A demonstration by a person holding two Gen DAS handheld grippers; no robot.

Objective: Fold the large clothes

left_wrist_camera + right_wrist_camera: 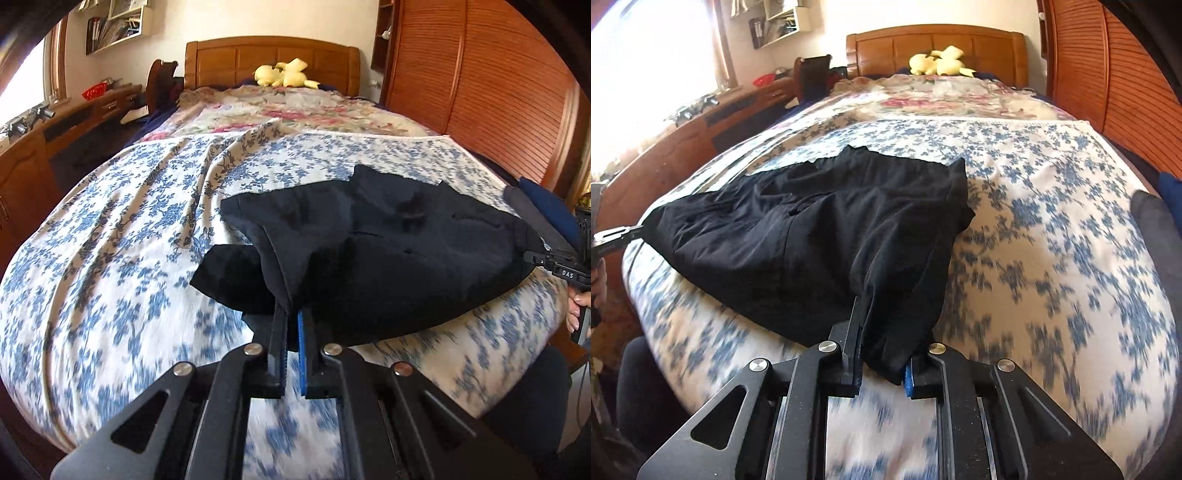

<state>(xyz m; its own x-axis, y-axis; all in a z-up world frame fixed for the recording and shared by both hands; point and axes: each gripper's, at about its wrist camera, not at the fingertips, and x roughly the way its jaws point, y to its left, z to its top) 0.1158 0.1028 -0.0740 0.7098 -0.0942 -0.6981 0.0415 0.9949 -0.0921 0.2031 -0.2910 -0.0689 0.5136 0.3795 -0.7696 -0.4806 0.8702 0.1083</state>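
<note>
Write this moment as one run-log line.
stage: mid-fold | left gripper: shut on black garment | right gripper: shut on black garment | surface: floral bedspread

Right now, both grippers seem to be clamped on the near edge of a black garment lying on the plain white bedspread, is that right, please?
Nearly. Both the left gripper and the right gripper are shut on the black garment, but the bedspread is not plain: it is white with a blue floral print, clear in both wrist views.
</note>
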